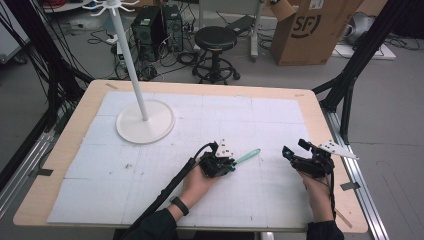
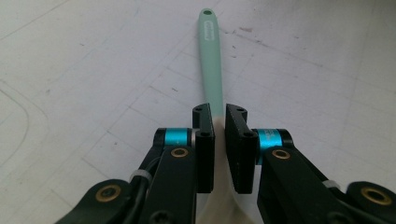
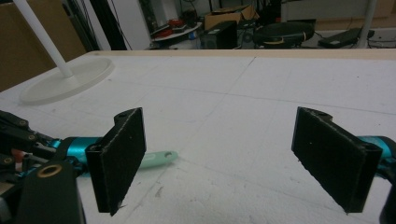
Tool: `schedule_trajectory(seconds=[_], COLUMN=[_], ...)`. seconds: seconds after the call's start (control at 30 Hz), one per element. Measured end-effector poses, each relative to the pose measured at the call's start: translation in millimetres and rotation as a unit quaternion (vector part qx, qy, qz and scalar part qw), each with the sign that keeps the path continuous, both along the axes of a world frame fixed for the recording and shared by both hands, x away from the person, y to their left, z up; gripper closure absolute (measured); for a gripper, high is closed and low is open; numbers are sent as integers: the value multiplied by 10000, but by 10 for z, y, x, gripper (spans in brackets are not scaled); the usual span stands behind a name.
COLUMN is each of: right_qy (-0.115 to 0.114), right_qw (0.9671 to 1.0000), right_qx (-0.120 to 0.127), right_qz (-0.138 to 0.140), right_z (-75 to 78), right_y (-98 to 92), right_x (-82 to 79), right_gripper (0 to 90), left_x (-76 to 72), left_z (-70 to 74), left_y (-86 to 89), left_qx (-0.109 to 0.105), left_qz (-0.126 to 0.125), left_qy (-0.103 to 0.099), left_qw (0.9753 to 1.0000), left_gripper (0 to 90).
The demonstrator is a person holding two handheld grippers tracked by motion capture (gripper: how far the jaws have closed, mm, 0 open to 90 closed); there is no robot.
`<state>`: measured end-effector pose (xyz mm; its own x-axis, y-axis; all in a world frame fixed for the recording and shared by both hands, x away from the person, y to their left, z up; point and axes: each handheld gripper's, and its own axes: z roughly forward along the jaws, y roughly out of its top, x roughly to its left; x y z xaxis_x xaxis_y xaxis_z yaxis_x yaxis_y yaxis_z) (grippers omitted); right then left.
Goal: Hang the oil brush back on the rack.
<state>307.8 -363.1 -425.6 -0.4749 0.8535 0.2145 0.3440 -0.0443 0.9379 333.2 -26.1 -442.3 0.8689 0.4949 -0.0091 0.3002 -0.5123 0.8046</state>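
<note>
Grey floor runs behind my table (image 1: pixel 60 150), cluttered with a black stool (image 1: pixel 215 40), two computer towers (image 1: pixel 157 27), loose cables and a big cardboard box (image 1: pixel 312 30) printed with SF. Black frame struts stand at both sides. On the wooden tabletop lies a white mat (image 1: pixel 225 115) marked with a faint grid and a few dark scuffs; bare wood shows as a border all round it. At the far left of the mat stands a white rack (image 1: pixel 145 120) with a round flat base and a slim pole rising up out of the high view.

My left gripper (image 1: pixel 225 162) sits near the middle of the mat's front half, clenched on a mint spatula (image 2: pixel 211 56). From the left gripper view I see the jaws pressed on either side of the pale end, with the green handle pointing straight ahead, low over the mat, a small hole at its tip. In the high view the handle points away to the right.

My right gripper (image 1: pixel 292 155) is near the right edge, well apart from the spatula, its jaws spread wide and holding nothing
</note>
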Motion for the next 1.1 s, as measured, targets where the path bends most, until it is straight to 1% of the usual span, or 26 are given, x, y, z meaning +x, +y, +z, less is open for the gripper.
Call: schedule_trajectory(seconds=[0.17,0.27,0.3,0.33,0.37,0.4,0.43,0.5,0.57,0.63,0.73,0.83,0.87,0.9,0.97,1.0,1.07,1.1], right_qy=[9,22,28,25,25,39,44,52,67,80,111,150,147,174,172,181,207,186], right_qw=[10000,10000,10000,10000,10000,10000,10000,10000,10000,9999,9999,9999,9999,9998,9998,9998,9998,9998], right_qx=[-11,-1,-12,-15,-27,-22,-26,-41,-51,-66,-67,-75,-76,-67,-74,-75,-62,-77], right_qz=[-6,-12,-12,-14,-6,-3,1,10,9,17,15,18,23,30,33,30,24,21], right_z=[0,-1,-1,-2,-3,-5,-6,-11,-14,-18,-25,-33,-37,-38,-41,-43,-44,-47], right_y=[1,0,1,3,3,8,9,15,19,21,24,29,32,35,37,39,42,40], right_x=[-2,-2,-2,-1,0,1,1,6,9,13,20,27,32,31,37,38,39,43], right_gripper=[169,169,169,169,169,169,169,169,169,169,169,169,169,169,169,169,169,169], left_x=[3,-3,-8,-5,-5,-4,-2,5,8,10,9,-5,-11,-17,-35,-45,-68,-80], left_z=[118,201,229,252,290,314,353,408,471,539,618,701,723,741,792,812,854,874], left_y=[138,253,297,338,408,455,531,642,775,943,1155,1412,1489,1547,1719,1788,1932,2001], left_qx=[-289,-519,-618,-662,-774,-819,-910,-996,-1101,-1239,-1350,-1492,-1555,-1574,-1624,-1665,-1679,-1712], left_qz=[38,87,127,132,170,192,244,290,370,463,597,752,801,833,914,959,1035,1060], left_qy=[-41,-74,-72,-82,-76,-81,-73,-84,-121,-122,-178,-217,-229,-243,-305,-329,-391,-427], left_qw=[9996,9986,9980,9977,9968,9964,9955,9946,9932,9911,9889,9857,9843,9837,9820,9808,9796,9786], left_gripper=[825,825,825,825,825,825,825,825,825,824,824,824,824,824,824,824,824,824])
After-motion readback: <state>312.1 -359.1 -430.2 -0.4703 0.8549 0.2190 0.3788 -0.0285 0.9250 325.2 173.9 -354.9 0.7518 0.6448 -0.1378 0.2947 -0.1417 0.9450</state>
